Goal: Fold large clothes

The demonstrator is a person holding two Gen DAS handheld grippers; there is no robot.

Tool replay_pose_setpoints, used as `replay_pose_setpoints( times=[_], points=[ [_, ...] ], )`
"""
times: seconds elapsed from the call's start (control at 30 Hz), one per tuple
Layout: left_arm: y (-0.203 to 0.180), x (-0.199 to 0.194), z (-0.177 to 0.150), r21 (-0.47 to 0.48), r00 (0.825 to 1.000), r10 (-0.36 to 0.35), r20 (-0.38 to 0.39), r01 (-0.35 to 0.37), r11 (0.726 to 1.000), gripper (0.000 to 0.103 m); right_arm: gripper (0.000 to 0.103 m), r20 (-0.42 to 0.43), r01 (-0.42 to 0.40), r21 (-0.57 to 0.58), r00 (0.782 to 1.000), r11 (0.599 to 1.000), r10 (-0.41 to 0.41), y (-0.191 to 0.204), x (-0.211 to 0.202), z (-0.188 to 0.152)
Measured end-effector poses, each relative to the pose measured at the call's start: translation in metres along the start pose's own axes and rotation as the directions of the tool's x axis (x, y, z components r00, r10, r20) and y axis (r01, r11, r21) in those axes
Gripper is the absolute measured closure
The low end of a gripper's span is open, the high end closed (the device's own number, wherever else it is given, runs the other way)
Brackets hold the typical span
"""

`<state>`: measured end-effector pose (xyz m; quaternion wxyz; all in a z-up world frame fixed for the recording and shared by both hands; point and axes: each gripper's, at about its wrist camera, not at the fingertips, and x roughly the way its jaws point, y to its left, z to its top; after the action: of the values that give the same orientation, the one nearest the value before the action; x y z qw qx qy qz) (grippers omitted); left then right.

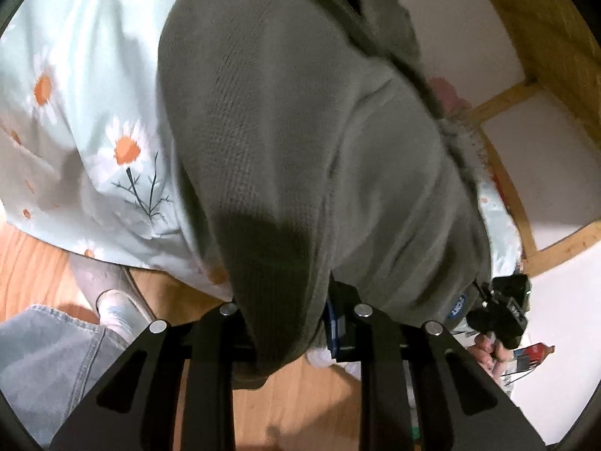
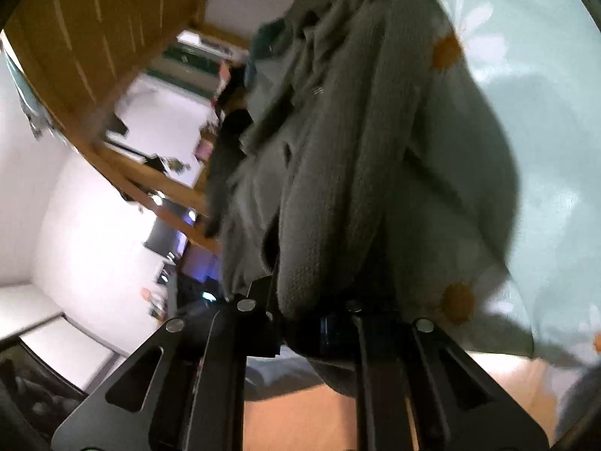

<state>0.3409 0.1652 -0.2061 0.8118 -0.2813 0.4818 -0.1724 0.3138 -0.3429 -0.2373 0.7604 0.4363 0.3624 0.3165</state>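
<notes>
Keep both grips level and the fabric taut while carrying the edge across. The left gripper (image 1: 291,323) jaws are closed on a bunched edge of the grey waffle-knit garment (image 1: 300,131). The right gripper (image 2: 311,323) jaws likewise pinch gathered folds. Beyond both, the garment drapes onto the daisy-print bedsheet (image 1: 94,112).

The floor (image 1: 300,394) is light orange wood. A bed sheet (image 1: 97,86) in pale blue has white daisies with orange middles (it hangs over the edge). The walls (image 2: 86,233) are white and bright. A brown wooden frame (image 1: 541,37) runs along the wall.
</notes>
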Motion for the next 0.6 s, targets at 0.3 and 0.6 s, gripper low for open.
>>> replay_pose_setpoints(
  times=[0.3, 0.6],
  points=[
    [0.006, -0.029, -0.006, -0.095, 0.995, -0.055, 0.085, 0.063, 0.993, 0.082, 0.09, 0.22, -0.226, 0.116, 0.955, 0.967, 0.197, -0.023, -0.075, -0.003],
    [-0.032, -0.068, 0.027, 0.013, 0.974, -0.13, 0.184, 0.13, 0.991, 0.082, 0.09, 0.268, -0.352, 0.023, 0.904, 0.936, 0.333, 0.007, -0.095, 0.038]
  ],
)
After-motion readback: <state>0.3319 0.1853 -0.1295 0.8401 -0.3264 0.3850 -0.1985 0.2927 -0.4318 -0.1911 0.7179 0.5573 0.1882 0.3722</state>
